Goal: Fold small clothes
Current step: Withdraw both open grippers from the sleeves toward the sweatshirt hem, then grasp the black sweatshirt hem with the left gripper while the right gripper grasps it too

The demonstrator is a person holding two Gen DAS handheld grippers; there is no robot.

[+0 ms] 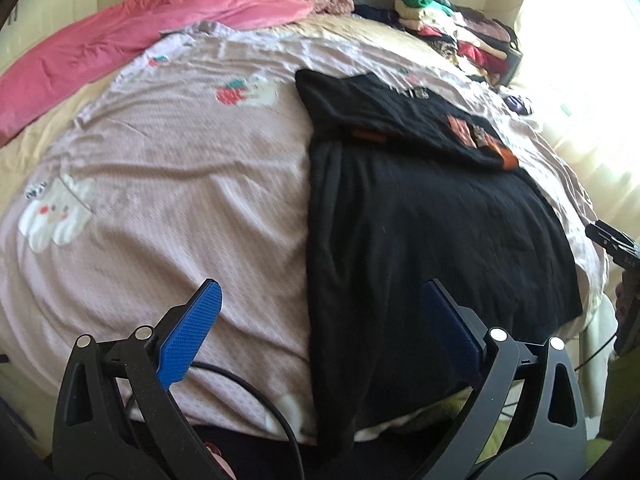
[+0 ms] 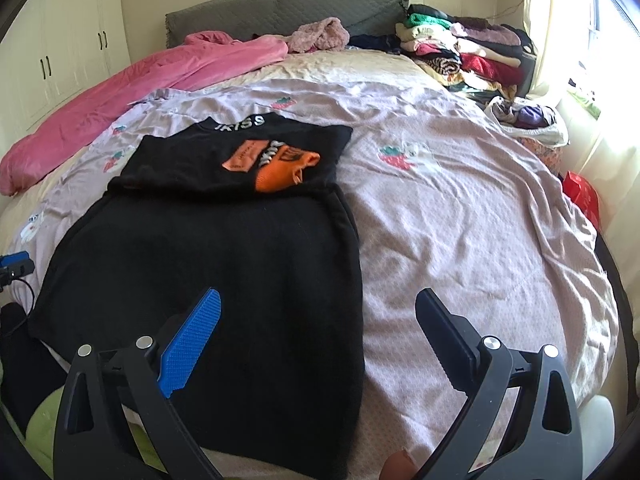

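While held low at bed's near edge: left gripper [image 1: 320,312], right gripper [image 2: 318,322], both spread, empty; black knit sweater [image 2: 224,248], collar lettering unclear.

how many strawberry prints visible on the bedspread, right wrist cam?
4: one right of the black garment, one beyond its collar, two off its left side. More may be hidden under the garment.

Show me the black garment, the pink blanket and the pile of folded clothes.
black garment [image 2: 224,272], right wrist view, middle of its body.
pink blanket [image 2: 132,88], right wrist view, its long middle stretch.
pile of folded clothes [image 2: 472,52], right wrist view, the pile's centre.
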